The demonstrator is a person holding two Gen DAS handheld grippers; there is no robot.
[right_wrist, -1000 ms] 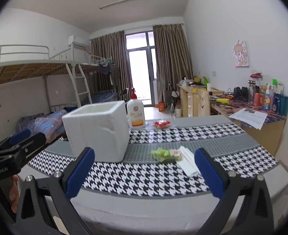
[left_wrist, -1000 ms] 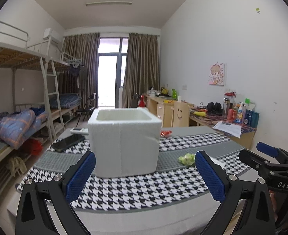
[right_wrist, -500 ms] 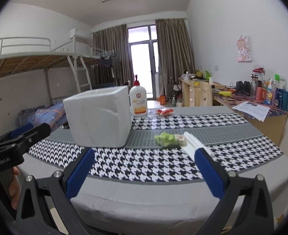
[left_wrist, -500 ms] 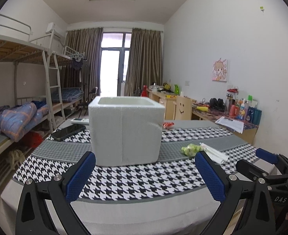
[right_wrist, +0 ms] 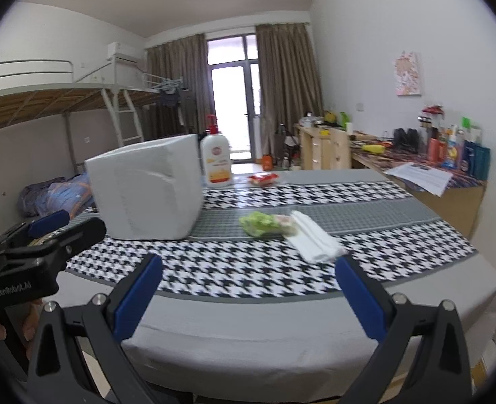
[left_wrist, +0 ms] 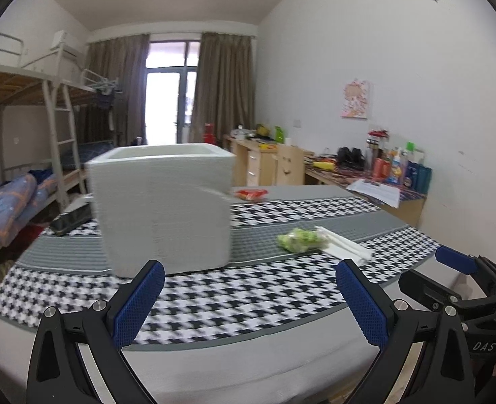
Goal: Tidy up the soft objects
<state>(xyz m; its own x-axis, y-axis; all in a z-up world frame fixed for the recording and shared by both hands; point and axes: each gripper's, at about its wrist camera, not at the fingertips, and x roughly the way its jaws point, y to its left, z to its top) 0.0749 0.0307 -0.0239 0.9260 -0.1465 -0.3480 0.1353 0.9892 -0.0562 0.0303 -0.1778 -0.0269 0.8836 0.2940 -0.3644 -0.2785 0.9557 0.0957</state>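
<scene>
The green soft bundle (right_wrist: 263, 224) lies on the bench (right_wrist: 366, 217) touching a folded white cloth (right_wrist: 315, 239), right of the foam box (right_wrist: 147, 192). We judge both light and squashy, best pinched mid-body. The cloth's long axis runs near-to-far, slightly slanted. Our left hand-held gripper (left_wrist: 248, 299) and right hand-held gripper (right_wrist: 248, 298) gape wide, empty.

"DAS" on right claw (left_wrist: 457, 276), "GenRobot.AI" on left claw (right_wrist: 59, 232)

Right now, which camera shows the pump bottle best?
The right wrist view: the pump bottle stands in full sight beside the foam box. In the left wrist view the box hides it; only its red pump top pokes above.
</scene>
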